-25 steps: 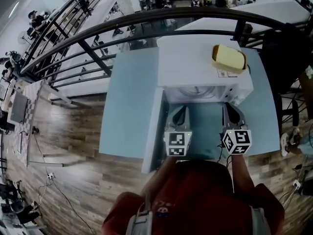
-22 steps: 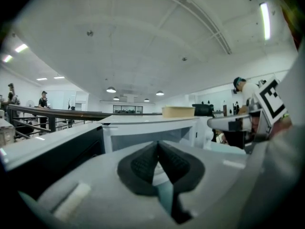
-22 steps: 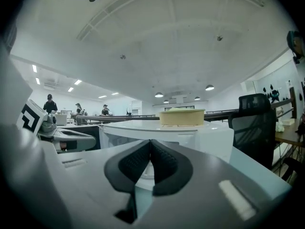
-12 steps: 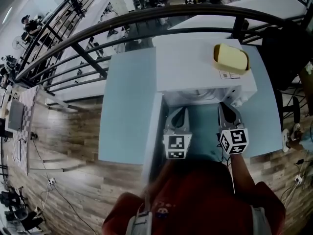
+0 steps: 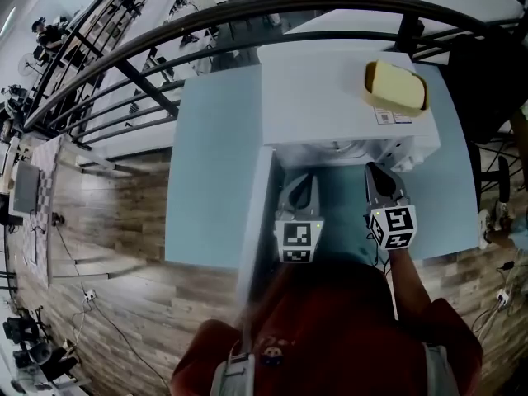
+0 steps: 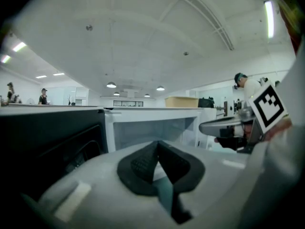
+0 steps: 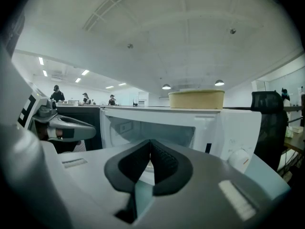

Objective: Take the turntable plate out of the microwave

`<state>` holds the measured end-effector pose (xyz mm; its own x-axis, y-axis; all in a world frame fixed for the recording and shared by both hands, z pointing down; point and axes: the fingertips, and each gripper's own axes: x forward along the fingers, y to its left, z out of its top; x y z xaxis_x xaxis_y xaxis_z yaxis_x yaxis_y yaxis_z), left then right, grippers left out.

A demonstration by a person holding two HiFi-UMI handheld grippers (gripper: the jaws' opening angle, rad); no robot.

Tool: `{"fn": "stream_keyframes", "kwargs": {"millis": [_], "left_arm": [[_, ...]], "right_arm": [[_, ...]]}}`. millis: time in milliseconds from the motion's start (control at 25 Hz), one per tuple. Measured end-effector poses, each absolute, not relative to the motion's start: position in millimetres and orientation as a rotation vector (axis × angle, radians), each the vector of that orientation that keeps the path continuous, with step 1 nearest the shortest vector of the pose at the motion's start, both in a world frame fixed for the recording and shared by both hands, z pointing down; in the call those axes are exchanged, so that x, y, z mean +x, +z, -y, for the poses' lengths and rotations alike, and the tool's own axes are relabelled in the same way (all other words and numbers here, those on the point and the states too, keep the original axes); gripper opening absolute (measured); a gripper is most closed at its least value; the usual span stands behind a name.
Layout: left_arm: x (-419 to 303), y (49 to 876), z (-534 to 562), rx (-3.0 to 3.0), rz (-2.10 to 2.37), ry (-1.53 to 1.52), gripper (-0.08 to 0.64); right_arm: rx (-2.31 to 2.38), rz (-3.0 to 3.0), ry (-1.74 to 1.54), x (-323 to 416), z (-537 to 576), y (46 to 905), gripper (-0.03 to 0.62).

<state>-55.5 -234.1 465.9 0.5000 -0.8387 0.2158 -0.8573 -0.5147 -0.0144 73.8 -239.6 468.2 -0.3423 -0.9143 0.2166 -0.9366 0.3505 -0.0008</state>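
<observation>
A white microwave stands on a light blue table, its door swung open to the left. Only a pale curved edge shows in the cavity mouth; I cannot tell if it is the turntable plate. My left gripper is shut and empty just in front of the opening's left half. In the left gripper view its dark pads meet, with the cavity beyond. My right gripper is shut and empty at the opening's right side; the right gripper view shows its pads closed before the cavity.
A beige tub sits on the microwave's top right corner. The control knob is right of the cavity. A dark curved railing runs behind the table, and wooden floor lies to the left. People stand far off.
Both grippers have edged forward toward the microwave's opening, the right one more than the left. Both stay shut and empty.
</observation>
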Motion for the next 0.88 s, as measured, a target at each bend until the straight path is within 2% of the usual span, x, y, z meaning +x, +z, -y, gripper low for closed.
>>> {"fn": "stream_keyframes", "kwargs": {"millis": [560, 760, 880], "left_arm": [[-62, 484, 239, 2.579, 1.509, 0.292, 0.0], [-62, 488, 241, 2.568, 1.511, 0.305, 0.0], [-63, 491, 243, 2.56, 1.51, 0.309, 0.0]], "right_arm": [[1.413, 2.351, 0.096, 41, 265, 519, 0.006], [1.298, 2.308, 0.053, 34, 274, 543, 0.057], [1.206, 2.261, 0.005, 30, 277, 561, 0.109]]}}
